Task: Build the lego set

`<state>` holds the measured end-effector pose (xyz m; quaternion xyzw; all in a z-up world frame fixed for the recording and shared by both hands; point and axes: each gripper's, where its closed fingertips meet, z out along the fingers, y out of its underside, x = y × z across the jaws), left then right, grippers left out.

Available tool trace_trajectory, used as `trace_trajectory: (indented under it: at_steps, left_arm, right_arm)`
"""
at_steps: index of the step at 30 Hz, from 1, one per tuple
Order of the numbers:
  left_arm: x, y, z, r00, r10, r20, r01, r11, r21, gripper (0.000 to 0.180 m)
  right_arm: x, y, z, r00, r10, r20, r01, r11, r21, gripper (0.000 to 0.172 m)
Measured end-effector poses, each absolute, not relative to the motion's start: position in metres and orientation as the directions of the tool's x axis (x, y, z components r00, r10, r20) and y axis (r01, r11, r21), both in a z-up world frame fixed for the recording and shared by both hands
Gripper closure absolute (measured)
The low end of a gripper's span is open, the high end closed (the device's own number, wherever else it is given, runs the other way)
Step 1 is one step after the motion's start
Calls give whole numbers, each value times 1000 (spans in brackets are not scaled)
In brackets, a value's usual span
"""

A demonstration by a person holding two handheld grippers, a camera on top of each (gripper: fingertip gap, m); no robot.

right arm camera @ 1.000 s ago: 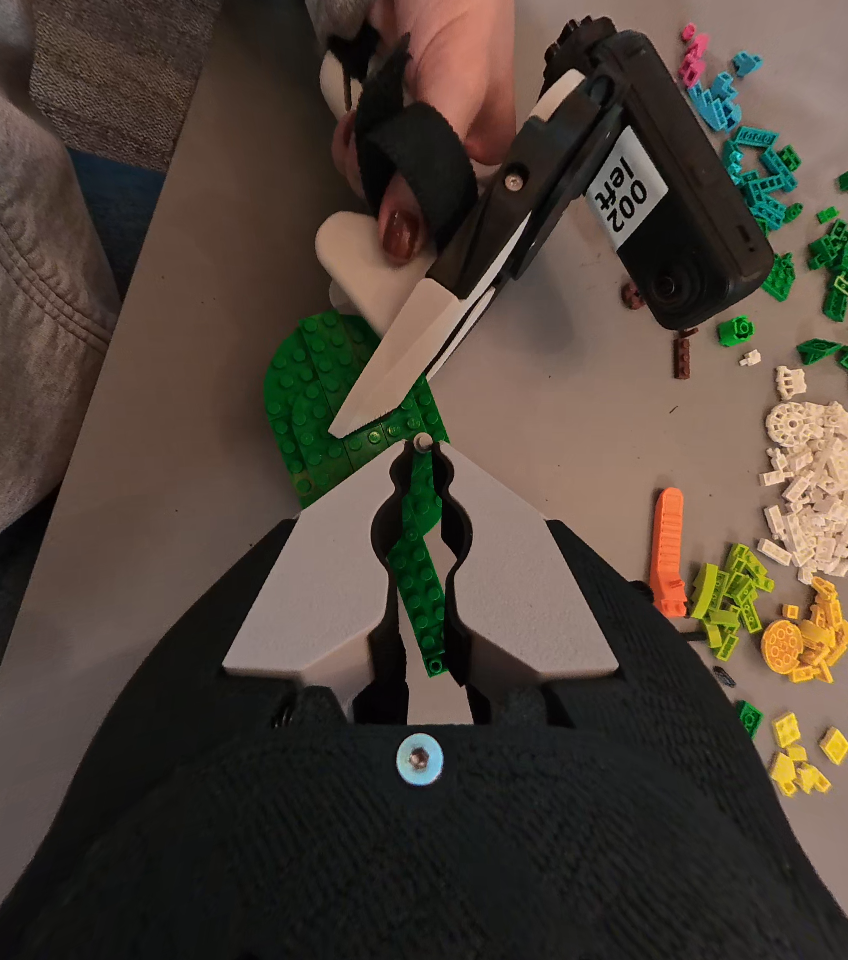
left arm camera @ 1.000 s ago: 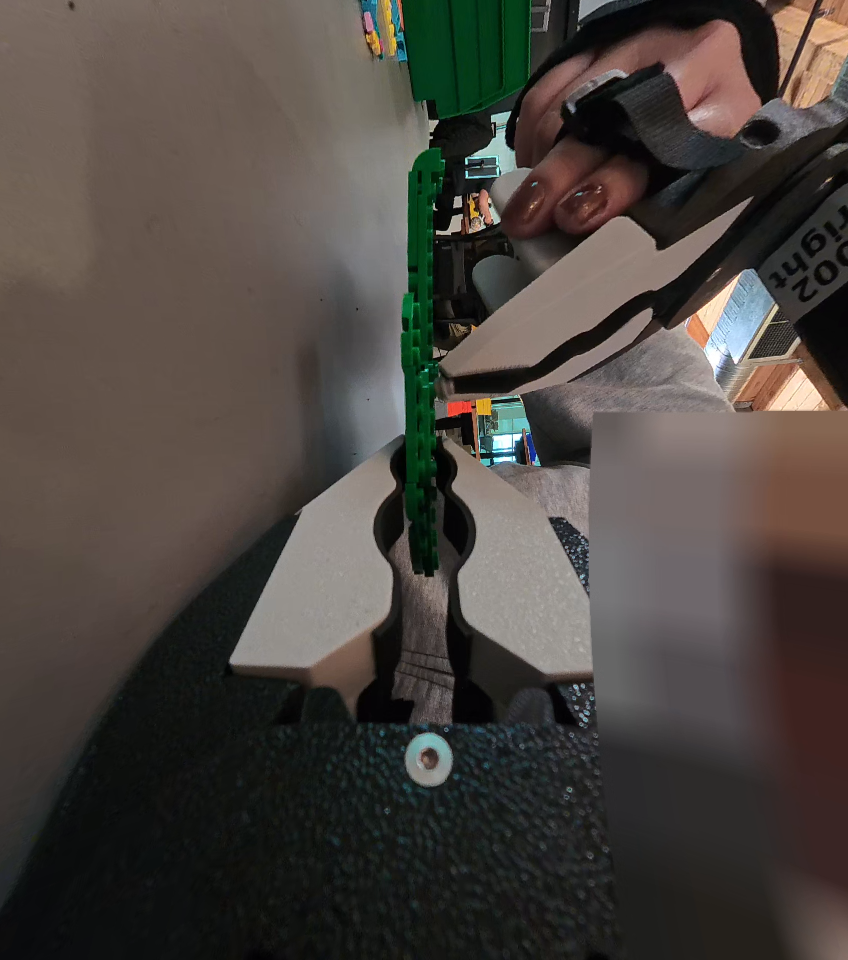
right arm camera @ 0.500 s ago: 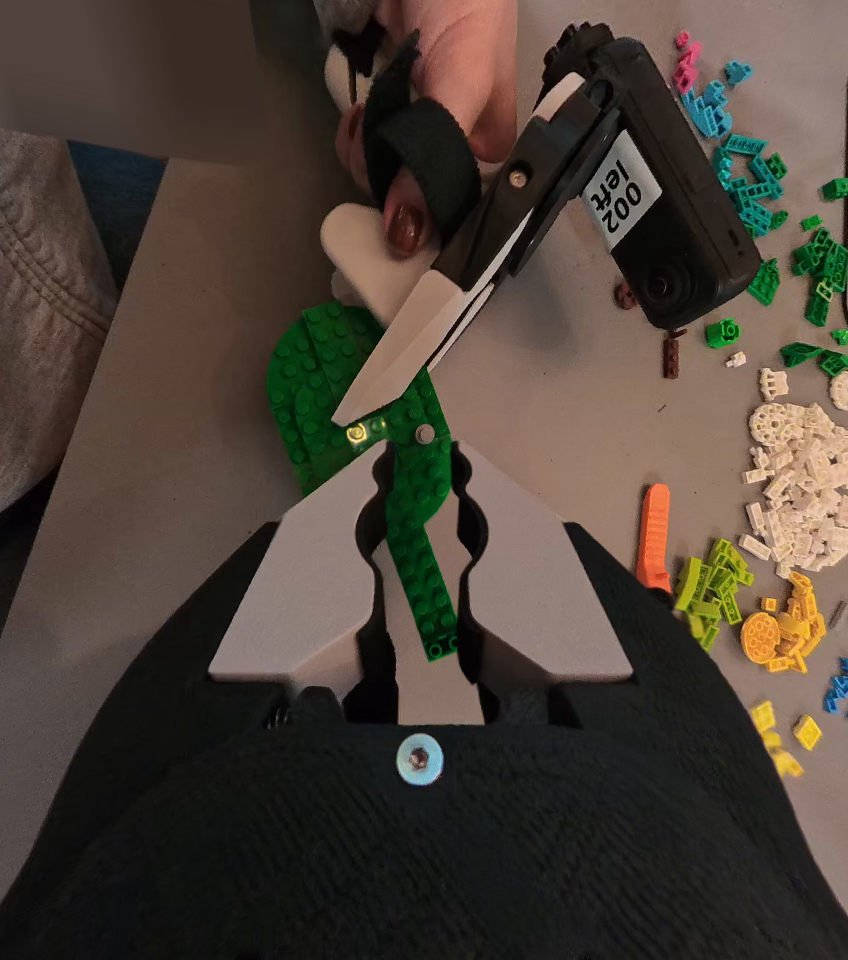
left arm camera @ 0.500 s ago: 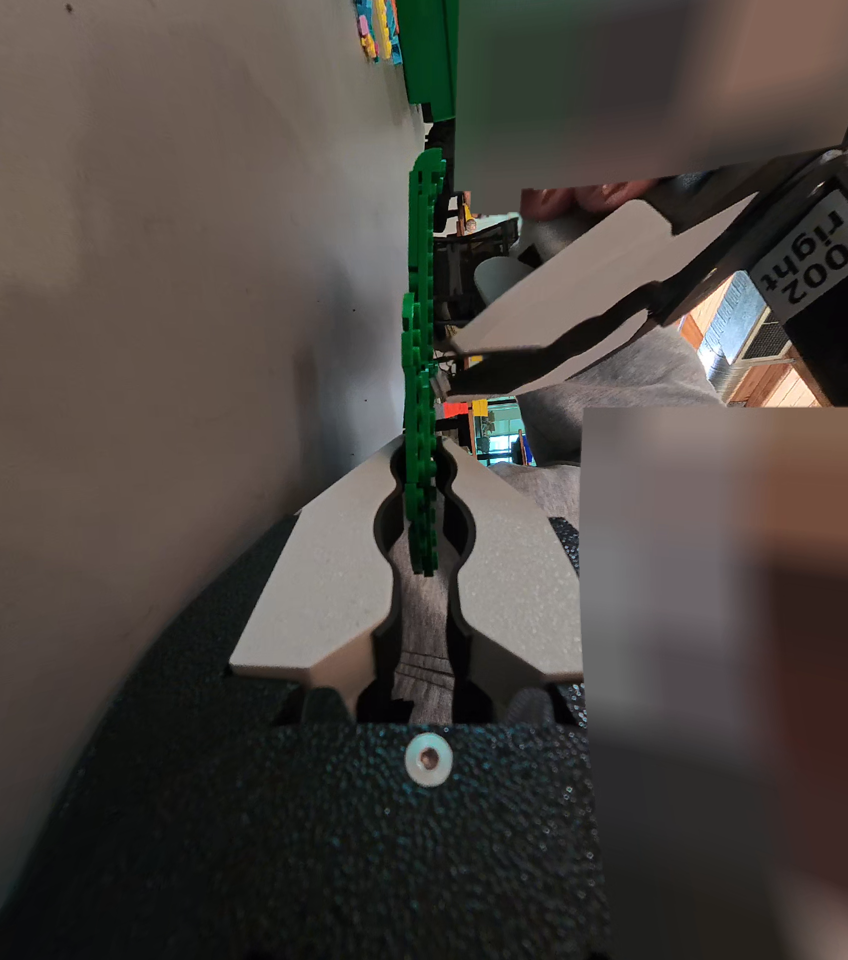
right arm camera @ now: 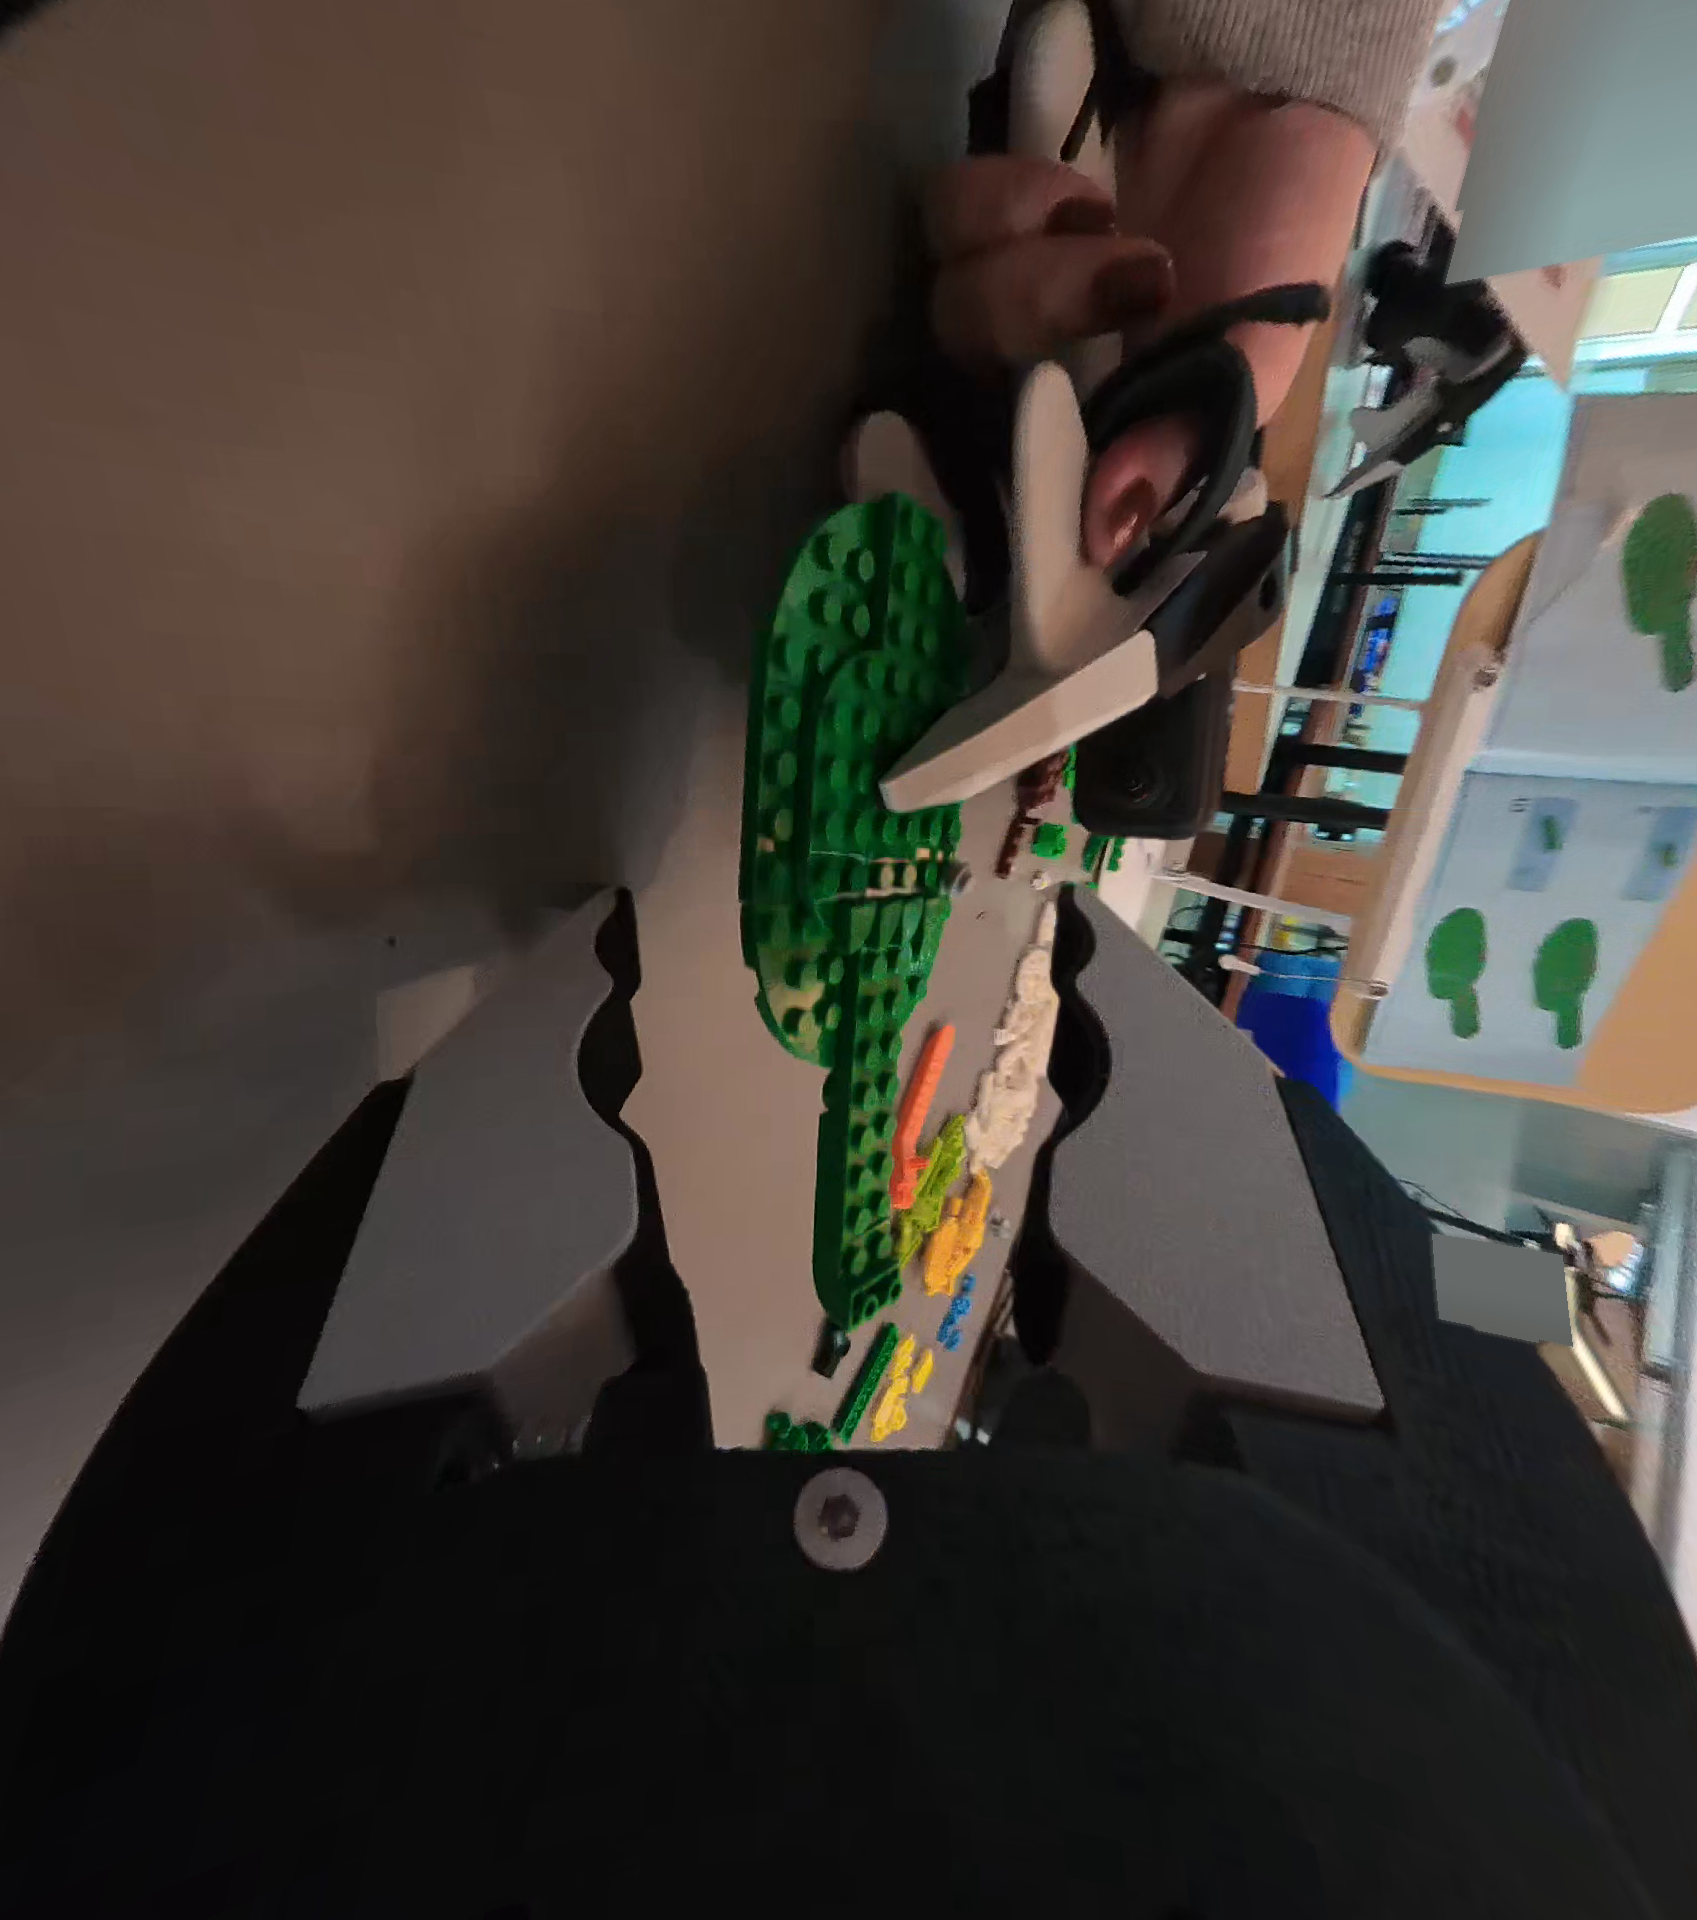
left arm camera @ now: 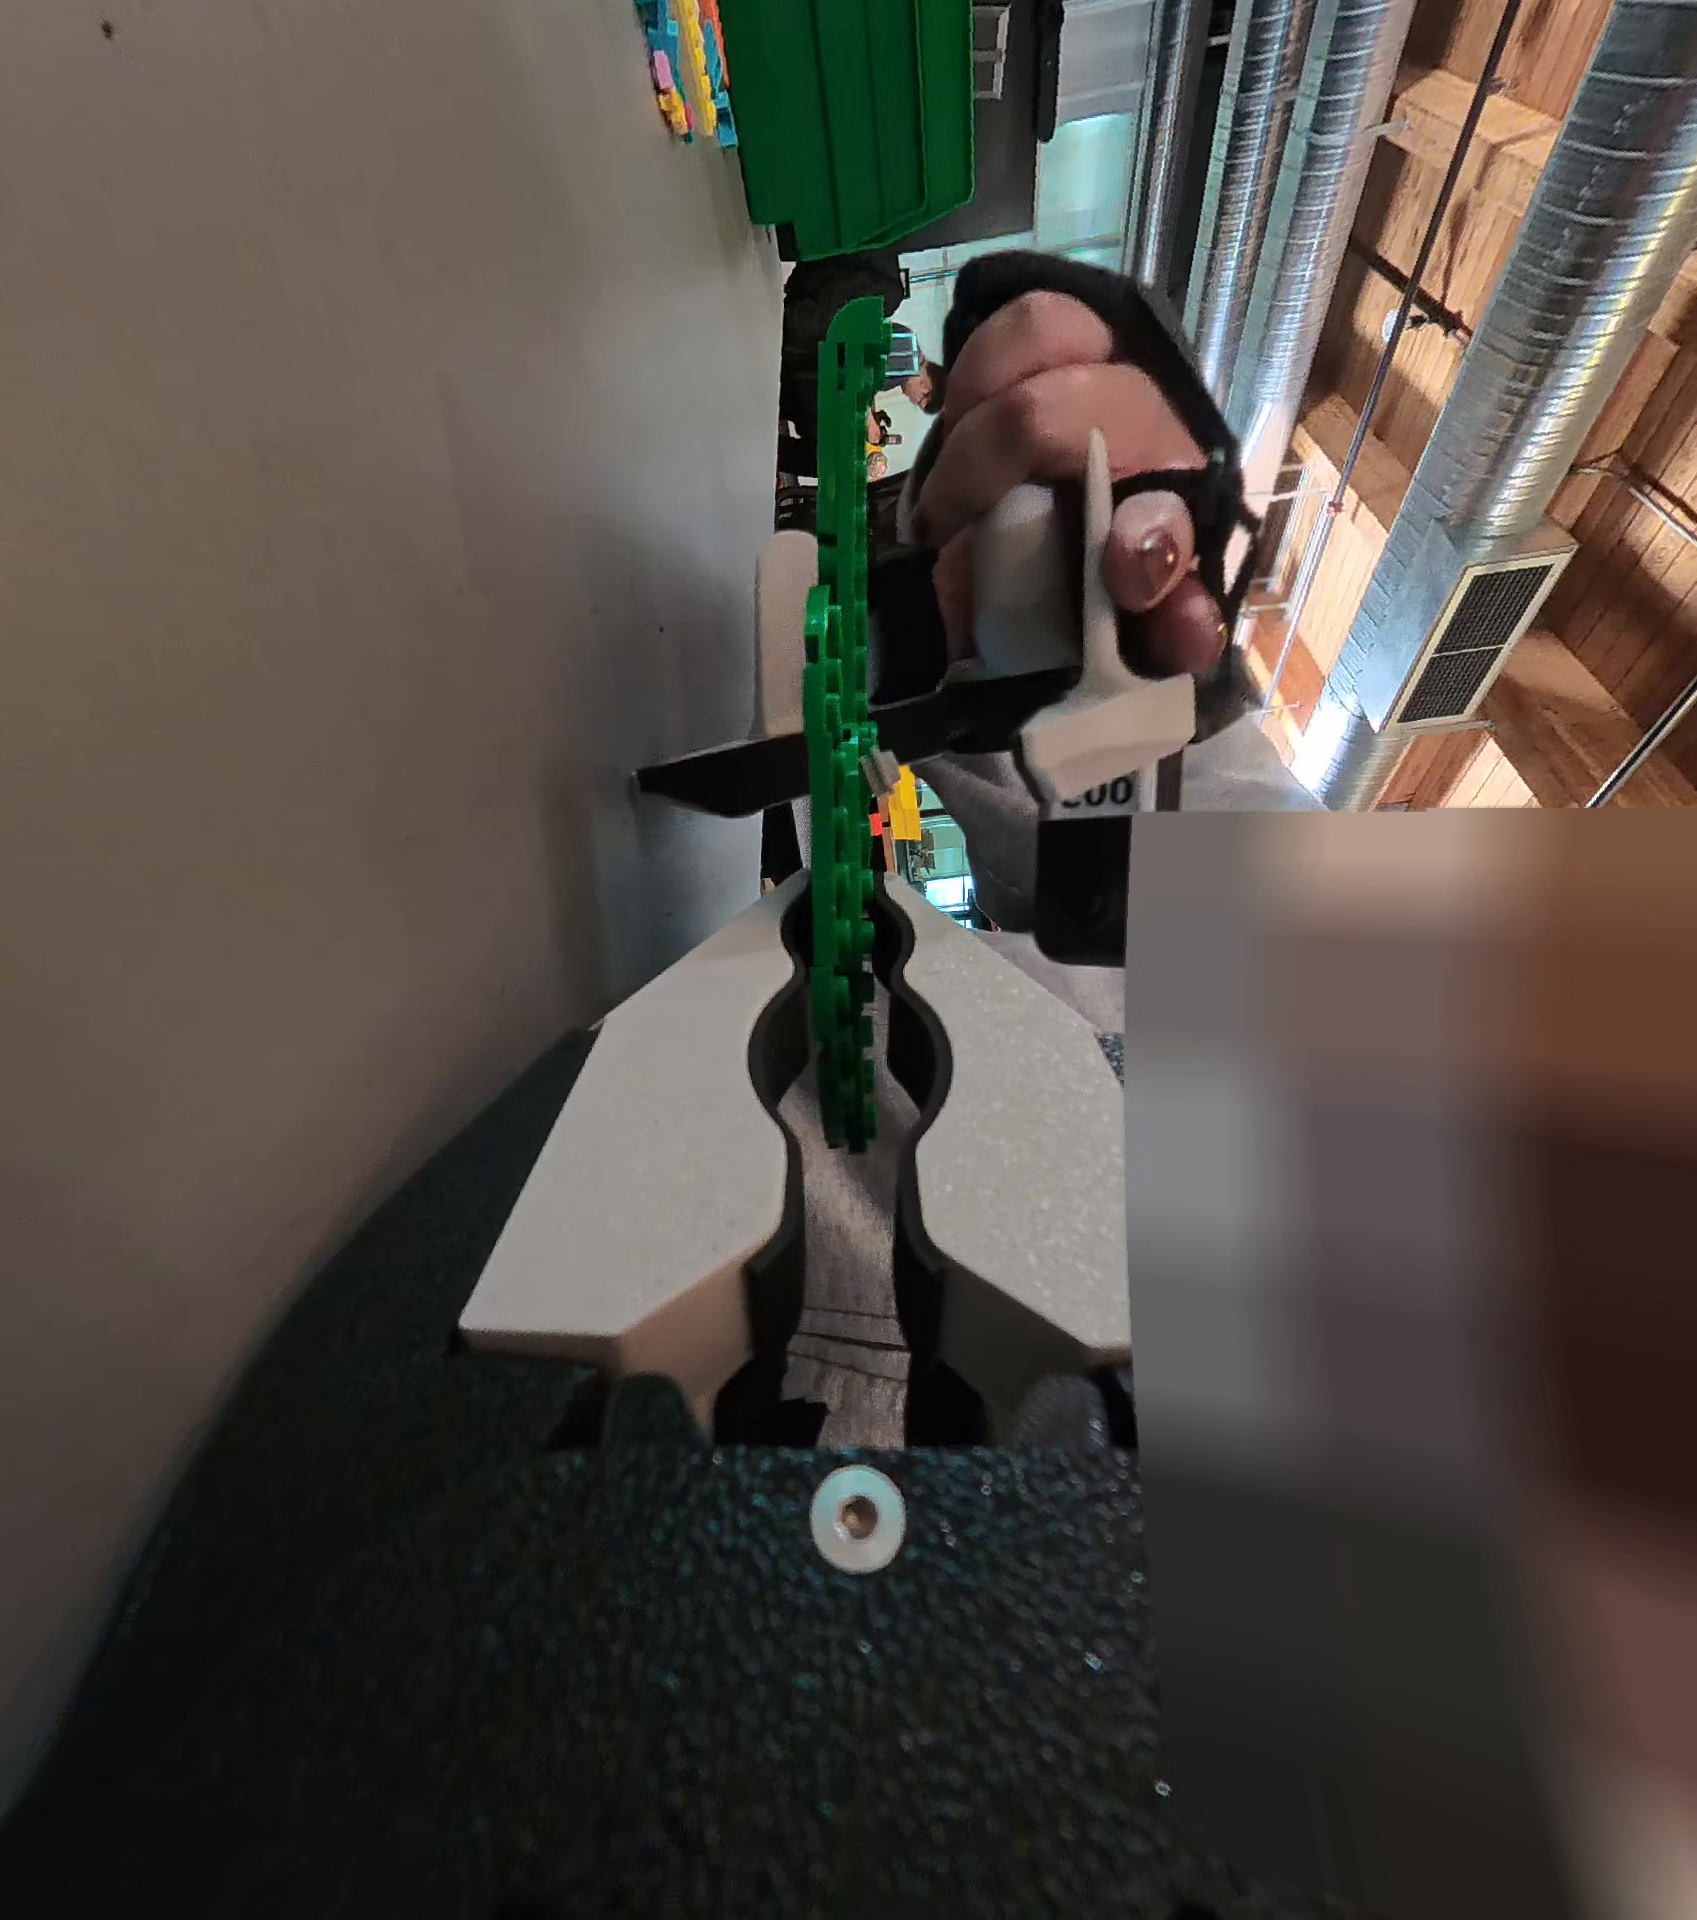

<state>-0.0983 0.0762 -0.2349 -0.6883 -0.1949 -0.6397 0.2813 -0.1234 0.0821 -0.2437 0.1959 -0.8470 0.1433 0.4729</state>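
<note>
Left gripper (left arm camera: 846, 914) clamped edge-on across green brick plate assembly (left arm camera: 842, 665), held above grey table (left arm camera: 252, 623), long axis running straight ahead from fingertips. Right gripper (right arm camera: 844, 925) spread wide, holding nothing, straddling the assembly's narrow stem (right arm camera: 859, 1164) without contact. Loose brick piles (right arm camera: 969, 1174) beside stem.

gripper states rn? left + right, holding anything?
Left gripper: closed on the green brick plate assembly, clamping its edge.
Right gripper: open wide, holding nothing; the green brick plate assembly shows between its fingers, untouched.
</note>
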Motion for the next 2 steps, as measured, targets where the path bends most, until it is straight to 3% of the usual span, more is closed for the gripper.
trace_trajectory:
  at_steps: [1,2]
  left_arm:
    - [-98,76,-235,105,-91,990,629,-765,-137,175]
    - [-99,76,-235,103,-91,991,631,-764,-136,175]
  right_arm:
    - [-124,80,-244,-472,-189,861,-463,884,-60,94]
    - [-125,80,-246,-483,-178,858,-455,888,-72,98]
